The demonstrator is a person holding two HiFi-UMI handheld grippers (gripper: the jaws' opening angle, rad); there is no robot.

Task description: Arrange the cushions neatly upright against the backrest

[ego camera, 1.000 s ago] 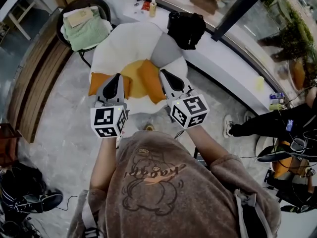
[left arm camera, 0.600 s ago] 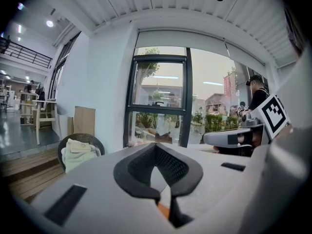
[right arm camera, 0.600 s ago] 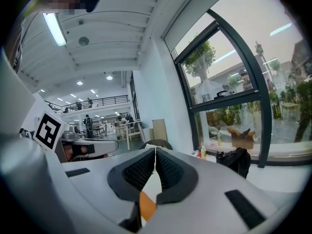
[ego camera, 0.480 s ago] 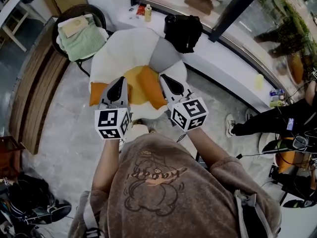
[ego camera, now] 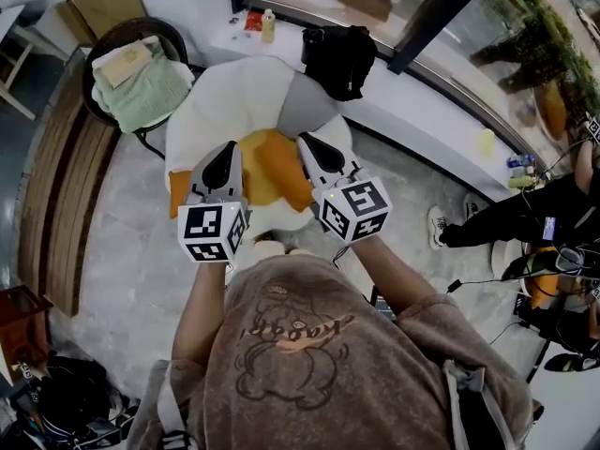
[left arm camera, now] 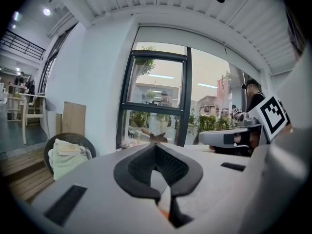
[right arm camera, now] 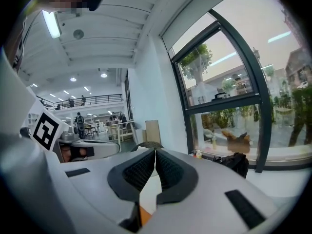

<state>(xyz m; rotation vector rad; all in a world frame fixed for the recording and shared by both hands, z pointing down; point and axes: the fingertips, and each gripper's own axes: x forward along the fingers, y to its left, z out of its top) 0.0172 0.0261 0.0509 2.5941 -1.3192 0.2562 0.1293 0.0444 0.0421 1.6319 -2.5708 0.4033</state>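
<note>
Hovering both tools over the front of the white armchair, I have the left gripper and the right gripper side by side, each with its jaws pressed together on nothing. The cushions are all on the armchair. One orange cushion is slumped across the middle of its seat, and a second orange cushion sits at the seat's left front edge. A yellow cushion lies flat between them, and a grey cushion leans at the right of its backrest. The three on the seat are not upright yet.

My worry is arriving with the jaws closed: I would shove a cushion instead of gripping it. The one at the left front edge could then slide off the armchair onto the floor. Pinching only loose fabric would likely let a cushion sag and flop forward from the backrest.
</note>
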